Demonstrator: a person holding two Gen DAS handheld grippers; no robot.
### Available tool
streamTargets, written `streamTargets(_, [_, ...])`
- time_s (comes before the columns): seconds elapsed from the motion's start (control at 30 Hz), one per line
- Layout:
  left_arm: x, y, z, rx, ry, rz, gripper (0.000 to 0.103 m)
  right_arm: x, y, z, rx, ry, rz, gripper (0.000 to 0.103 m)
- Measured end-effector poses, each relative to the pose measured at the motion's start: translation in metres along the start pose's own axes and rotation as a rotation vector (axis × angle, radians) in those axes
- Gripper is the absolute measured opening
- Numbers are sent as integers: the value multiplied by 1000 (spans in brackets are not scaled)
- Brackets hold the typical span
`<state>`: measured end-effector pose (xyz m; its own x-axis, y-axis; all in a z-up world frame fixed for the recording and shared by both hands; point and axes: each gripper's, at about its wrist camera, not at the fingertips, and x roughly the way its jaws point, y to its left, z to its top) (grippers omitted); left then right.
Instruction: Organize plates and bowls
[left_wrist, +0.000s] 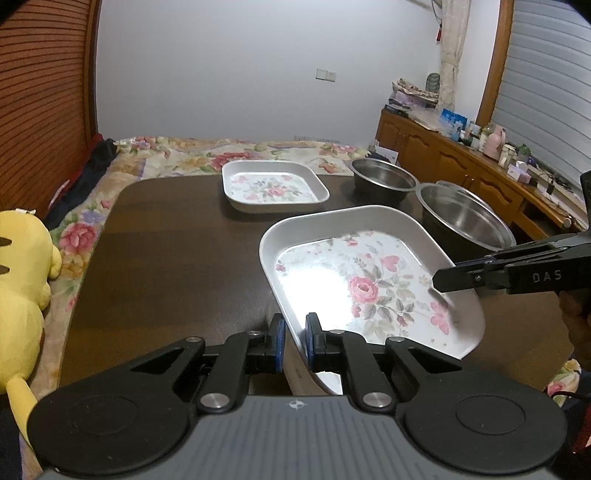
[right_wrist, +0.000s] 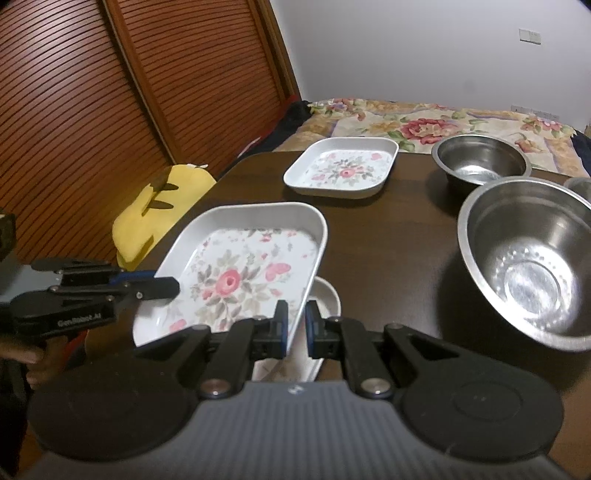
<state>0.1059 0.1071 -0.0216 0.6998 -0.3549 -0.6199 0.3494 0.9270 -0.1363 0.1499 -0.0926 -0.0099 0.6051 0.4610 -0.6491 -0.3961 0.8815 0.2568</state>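
Both grippers, left (left_wrist: 294, 334) and right (right_wrist: 296, 325), pinch the tilted floral plate's (left_wrist: 369, 280) opposite rims; its length runs away.

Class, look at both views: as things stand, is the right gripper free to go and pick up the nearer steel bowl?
Probably not yet. The right gripper is shut on the rim of the large floral plate, shared with the left gripper. The path to the nearer steel bowl looks clear otherwise.

Ahead-left of the left gripper (left_wrist: 294, 330) the dark table (left_wrist: 173, 236) lies bare; straight ahead stands a small floral tray (left_wrist: 273, 186); ahead-right of the right gripper (right_wrist: 296, 317), two steel bowls (right_wrist: 532, 262) block passage.
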Motion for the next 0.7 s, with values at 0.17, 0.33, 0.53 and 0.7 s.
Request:
streamTargets(0.17, [0,-1,-6,-2,10,-4,12,-4,-1,-10,18,-12,9,11])
streamTargets(0.33, [-3,-4,-12,1,9,1,12,-4,1,-20,19,-27,4,11])
streamTargets(0.53, [2,-4,-16,4,16,15,12,-2,-1,-32,44,-45,1,11])
streamTargets(0.7, [7,-11,-17,40,19,52,12,-2,5,-41,48,-90,-31,11])
